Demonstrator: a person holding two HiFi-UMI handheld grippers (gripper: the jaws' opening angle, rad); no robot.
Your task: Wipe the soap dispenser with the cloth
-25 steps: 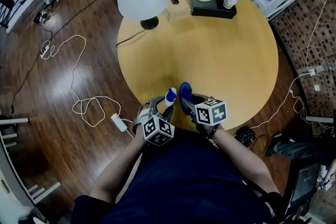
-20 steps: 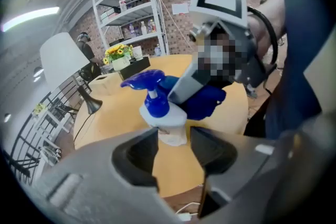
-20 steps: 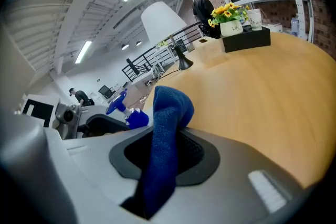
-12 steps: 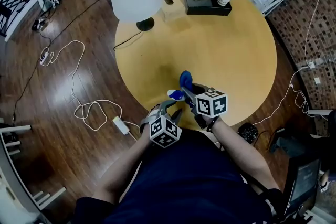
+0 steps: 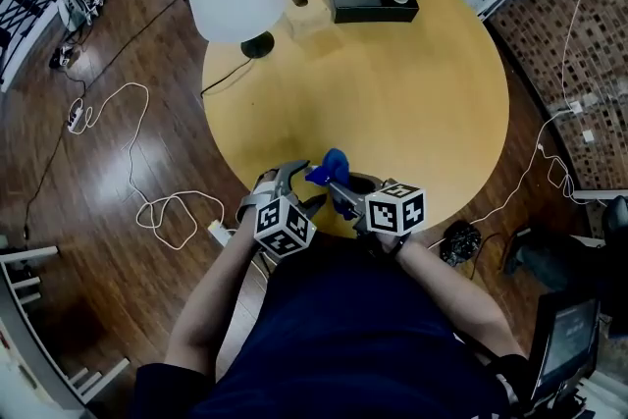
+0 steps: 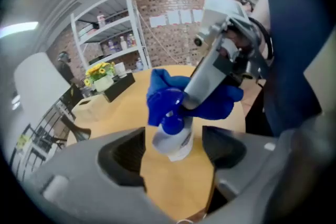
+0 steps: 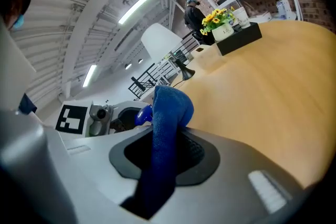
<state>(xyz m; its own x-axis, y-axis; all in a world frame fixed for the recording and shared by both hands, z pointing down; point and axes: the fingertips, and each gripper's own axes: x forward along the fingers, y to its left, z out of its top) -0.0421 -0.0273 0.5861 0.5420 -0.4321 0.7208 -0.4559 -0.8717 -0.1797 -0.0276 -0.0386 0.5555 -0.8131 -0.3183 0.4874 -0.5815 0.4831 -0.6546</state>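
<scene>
The chief risk lay with the white plastic soap dispenser with a blue pump top (image 6: 176, 143). The left hand-held gripper (image 6: 173, 150) had just been opening its jaws and stood released, wide apart, with the bottle between them and neither pad pressing on it. No view settled whether the bottle rested squarely on the round yellow wooden tabletop (image 5: 412, 93). If it did not, it could tip or slide. It was near the tabletop's near edge, just in front of the person, so a fall might carry it off to the floor. The soft blue cloth (image 7: 167, 113) bearing against its pump could supply that shove, since nothing braced the bottle from the sides. The right hand-held gripper (image 7: 167, 150) was clenched on the cloth, whose free end rose past the jaw tips and bunched over the dispenser's blue top. The dispenser leaned a little, its white body in the gap of the left jaws and about midway between the pads. Its pump touched or lay just beside the cloth, ahead of the right jaws.
</scene>
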